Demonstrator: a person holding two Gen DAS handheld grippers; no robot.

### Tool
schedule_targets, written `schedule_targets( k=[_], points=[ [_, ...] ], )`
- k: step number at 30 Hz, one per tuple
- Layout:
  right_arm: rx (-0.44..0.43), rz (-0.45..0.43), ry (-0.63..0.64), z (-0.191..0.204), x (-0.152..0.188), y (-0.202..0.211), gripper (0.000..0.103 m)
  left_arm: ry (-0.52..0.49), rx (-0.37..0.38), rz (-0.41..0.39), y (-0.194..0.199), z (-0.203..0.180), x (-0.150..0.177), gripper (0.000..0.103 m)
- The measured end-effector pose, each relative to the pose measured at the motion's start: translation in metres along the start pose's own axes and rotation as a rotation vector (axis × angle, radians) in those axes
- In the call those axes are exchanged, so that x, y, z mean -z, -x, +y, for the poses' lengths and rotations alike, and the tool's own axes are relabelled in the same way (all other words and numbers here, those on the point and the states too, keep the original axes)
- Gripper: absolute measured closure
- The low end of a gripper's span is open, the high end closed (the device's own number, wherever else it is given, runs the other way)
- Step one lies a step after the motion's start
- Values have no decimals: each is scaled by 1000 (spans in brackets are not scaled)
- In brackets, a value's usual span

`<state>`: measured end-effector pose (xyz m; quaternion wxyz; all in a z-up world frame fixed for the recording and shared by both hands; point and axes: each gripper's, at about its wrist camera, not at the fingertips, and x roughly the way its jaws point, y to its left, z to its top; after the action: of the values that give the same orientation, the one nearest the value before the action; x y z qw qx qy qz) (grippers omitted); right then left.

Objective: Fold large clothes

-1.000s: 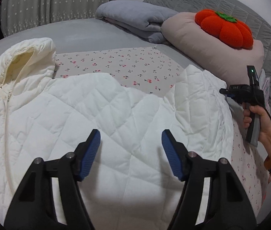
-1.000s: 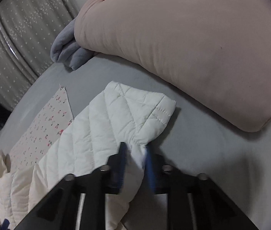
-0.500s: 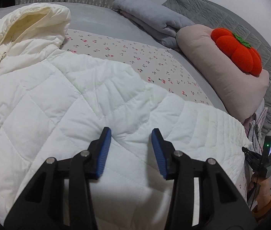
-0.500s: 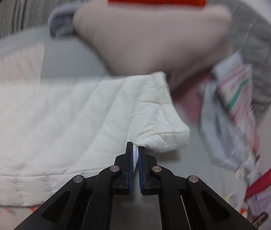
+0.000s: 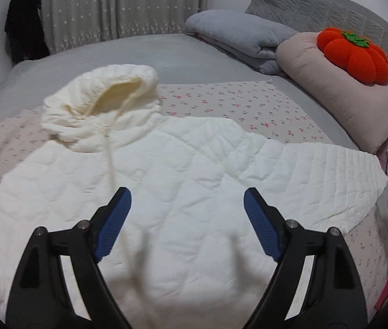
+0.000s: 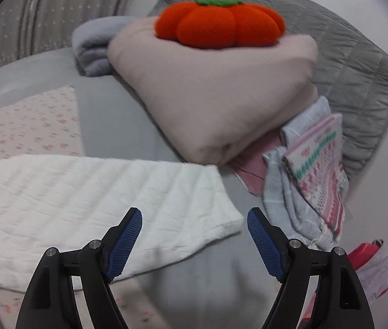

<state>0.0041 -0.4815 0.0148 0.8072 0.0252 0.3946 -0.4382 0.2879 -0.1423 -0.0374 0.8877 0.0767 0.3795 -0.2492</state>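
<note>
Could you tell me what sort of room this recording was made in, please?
Most likely a bedroom: the white quilted hooded jacket lies spread on a grey-sheeted bed, with a beige pillow and grey star-patterned curtains behind it.

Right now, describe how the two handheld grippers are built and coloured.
The left gripper and right gripper look identical: two matte black angular plastic arms each, with triangular cut-outs and small silver pivot pins. Each finger ends in a ribbed blue pad. No cables, markings, sleeve or hand show in these views.

Quilted matt cloth jacket (image 5: 194, 192), ribbed rubbery gripper pads (image 5: 259, 230)
</note>
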Motion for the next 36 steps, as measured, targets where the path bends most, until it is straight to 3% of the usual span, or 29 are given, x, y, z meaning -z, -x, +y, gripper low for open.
schedule_targets(
  k=[4, 8, 12, 17, 20, 23, 29, 30, 32, 33, 34, 36],
  points=[
    [-141, -19, 61, 41, -9, 23, 19, 16, -182, -34, 35, 74, 7, 10],
    [-320, 1, 115, 91, -11, 41, 19, 99, -365, -10, 52, 161, 13, 10],
    [-450, 21, 199, 139, -11, 51, 19, 224, -450, -15, 70, 246, 20, 10],
    [-540, 41, 288, 203, -12, 62, 19, 332, -528, 68, 60, 345, 30, 10],
    [-567, 41, 328, 241, -11, 66, 19, 458, -506, 92, 47, 398, 44, 10],
    [-578, 42, 372, 273, -7, 73, 19, 593, -436, 95, 30, 440, 58, 12],
    [-581, 37, 451, 308, 1, 86, 19, 845, -293, 87, -7, 484, 86, 21],
    [-579, 38, 459, 314, 2, 86, 19, 858, -297, 55, -6, 485, 88, 26],
    [-581, 46, 462, 322, 3, 87, 19, 841, -282, 6, -2, 483, 84, 57],
    [-584, 51, 463, 327, 3, 87, 19, 834, -250, -6, -1, 481, 82, 89],
    [-589, 56, 465, 331, 4, 88, 19, 832, -230, -24, 3, 477, 81, 97],
    [-597, 52, 481, 341, 7, 92, 19, 767, -295, -105, 29, 461, 71, 98]
  ],
)
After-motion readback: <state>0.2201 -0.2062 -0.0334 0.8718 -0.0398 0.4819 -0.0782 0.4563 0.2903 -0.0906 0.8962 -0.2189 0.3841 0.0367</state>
